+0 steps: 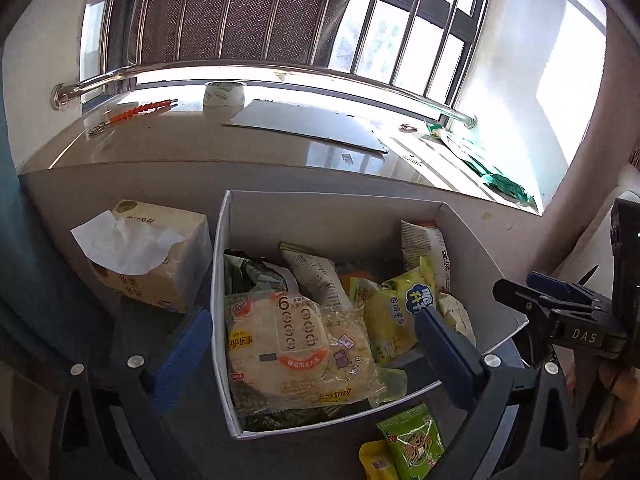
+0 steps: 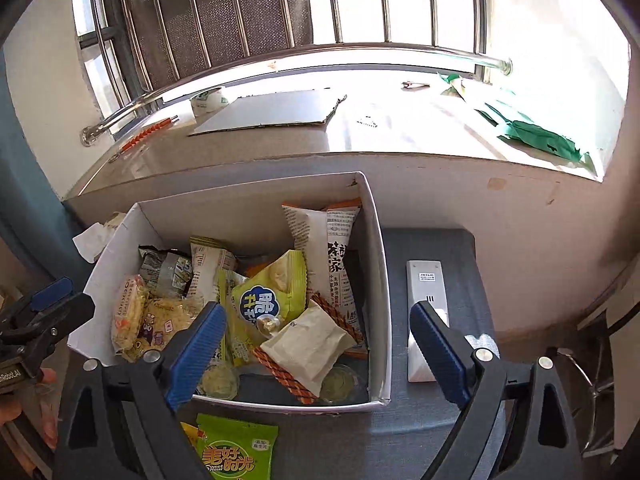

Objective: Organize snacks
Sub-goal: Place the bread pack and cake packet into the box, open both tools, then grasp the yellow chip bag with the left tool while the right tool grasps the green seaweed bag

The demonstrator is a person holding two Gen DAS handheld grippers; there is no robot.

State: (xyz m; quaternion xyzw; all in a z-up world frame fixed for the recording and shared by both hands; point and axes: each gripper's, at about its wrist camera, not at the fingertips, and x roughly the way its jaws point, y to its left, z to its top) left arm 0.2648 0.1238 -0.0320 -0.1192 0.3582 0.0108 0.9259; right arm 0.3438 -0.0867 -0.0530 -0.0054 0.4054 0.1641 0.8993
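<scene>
Beneath a barred window, a white box full of snack packets sits on a grey table — a green packet lies just outside. Both tongs, left gripper and right gripper, hover spread wide, empty.

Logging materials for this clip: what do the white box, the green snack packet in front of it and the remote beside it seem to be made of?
White box: likely matte paperboard; thin, flat walls with folded corners.
Green snack packet: glossy printed plastic film, judging by its sheen and crimped top edge.
Remote: probably hard plastic with a smooth silvery-white finish; rigid, straight edges.
</scene>
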